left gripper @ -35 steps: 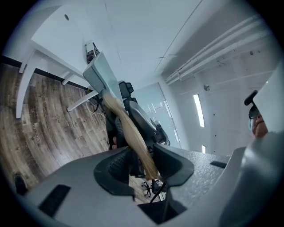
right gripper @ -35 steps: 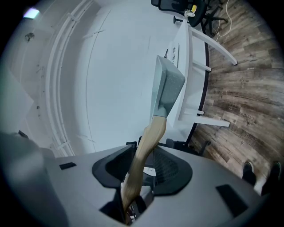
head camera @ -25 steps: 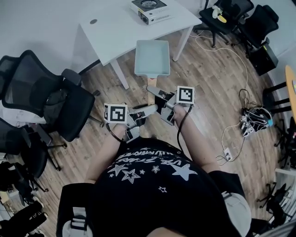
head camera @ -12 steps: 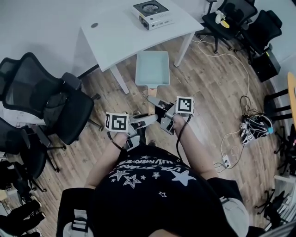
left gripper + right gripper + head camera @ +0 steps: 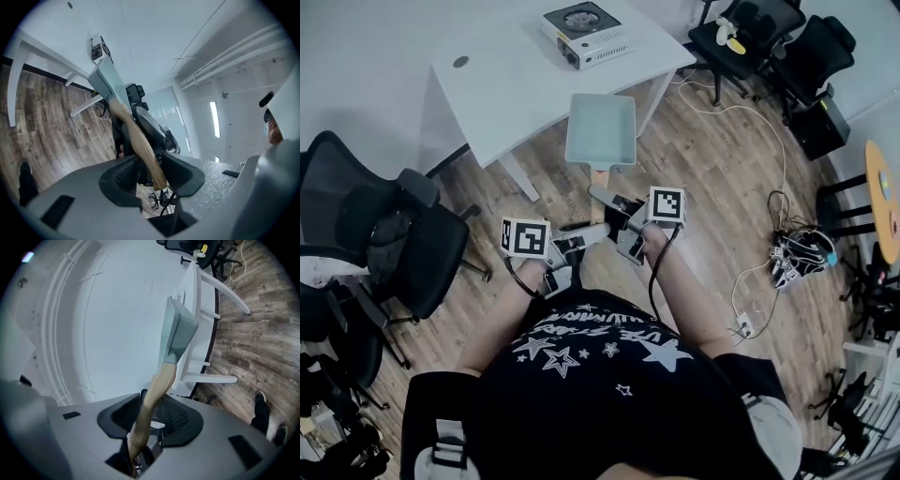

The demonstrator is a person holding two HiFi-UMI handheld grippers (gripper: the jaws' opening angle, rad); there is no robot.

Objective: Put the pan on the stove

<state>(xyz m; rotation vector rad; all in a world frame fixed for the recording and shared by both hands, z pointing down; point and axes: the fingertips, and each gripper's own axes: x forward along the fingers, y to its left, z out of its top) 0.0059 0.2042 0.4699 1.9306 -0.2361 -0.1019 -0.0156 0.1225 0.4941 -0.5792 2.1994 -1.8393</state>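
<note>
The left gripper (image 5: 586, 234), topped by a black-and-white square marker, is seen with its fingers clenched on the wooden handle (image 5: 600, 178) of the pale green pan (image 5: 601, 129). The pan is held in the air beside the white desk (image 5: 487, 84). The same handle is grasped by the right gripper (image 5: 609, 199). The stove (image 5: 581, 36) is set on the desk, apart from the pan; no lettering on it can be read.
</note>
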